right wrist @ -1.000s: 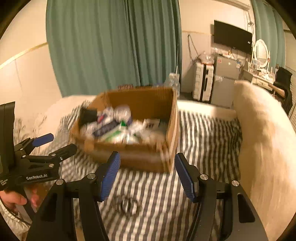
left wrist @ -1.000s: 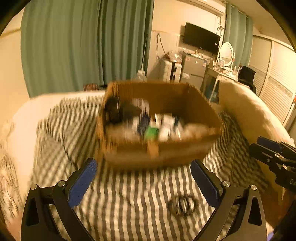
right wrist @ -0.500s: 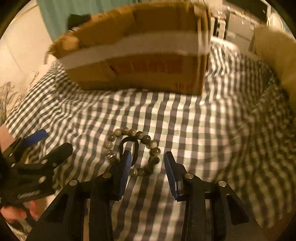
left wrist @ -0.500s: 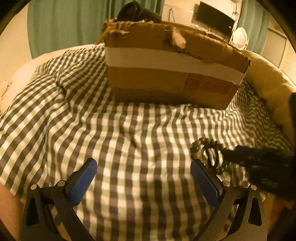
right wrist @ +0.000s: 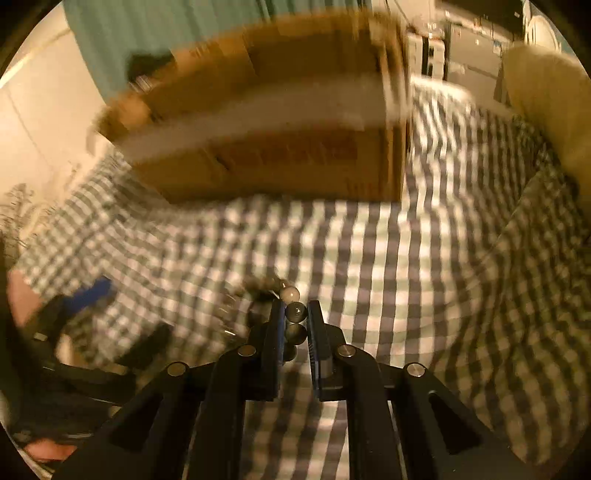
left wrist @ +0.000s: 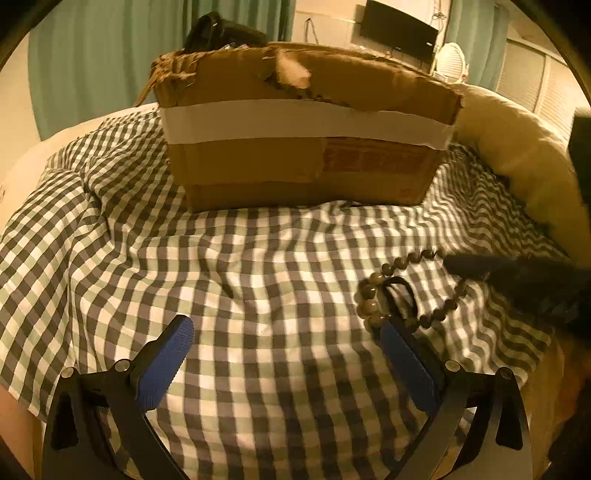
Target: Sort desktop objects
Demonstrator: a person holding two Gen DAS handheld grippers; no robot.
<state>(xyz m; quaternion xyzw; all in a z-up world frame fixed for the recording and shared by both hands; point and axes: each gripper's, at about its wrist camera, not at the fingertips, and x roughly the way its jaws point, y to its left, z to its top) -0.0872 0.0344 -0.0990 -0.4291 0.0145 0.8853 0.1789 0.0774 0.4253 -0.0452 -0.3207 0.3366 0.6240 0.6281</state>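
A bead bracelet (left wrist: 369, 299) lies on the checked cloth (left wrist: 258, 277) with a black ring (left wrist: 400, 291) inside its loop. My right gripper (right wrist: 295, 314) has come down on it. Its jaws are closing, and a few beads (right wrist: 295, 312) sit pinched between the narrow pads. In the left wrist view the right gripper (left wrist: 465, 264) shows as a dark shape reaching in from the right onto the bracelet. My left gripper (left wrist: 284, 325) stands wide open low over the cloth, just left of the bracelet, with nothing between its fingers. The cardboard box (left wrist: 306, 147) stands behind.
The box (right wrist: 266, 147) has a pale tape band and a torn rim, and a black object (left wrist: 221, 29) pokes out at its back. A cream pillow (left wrist: 517, 147) borders the cloth on the right. Curtains, a television and cabinets stand far behind.
Both grippers sank toward the cloth, so the box now shows its side, not its inside. The right jaws narrowed from wide apart onto the bracelet's beads. The left jaws stayed wide.
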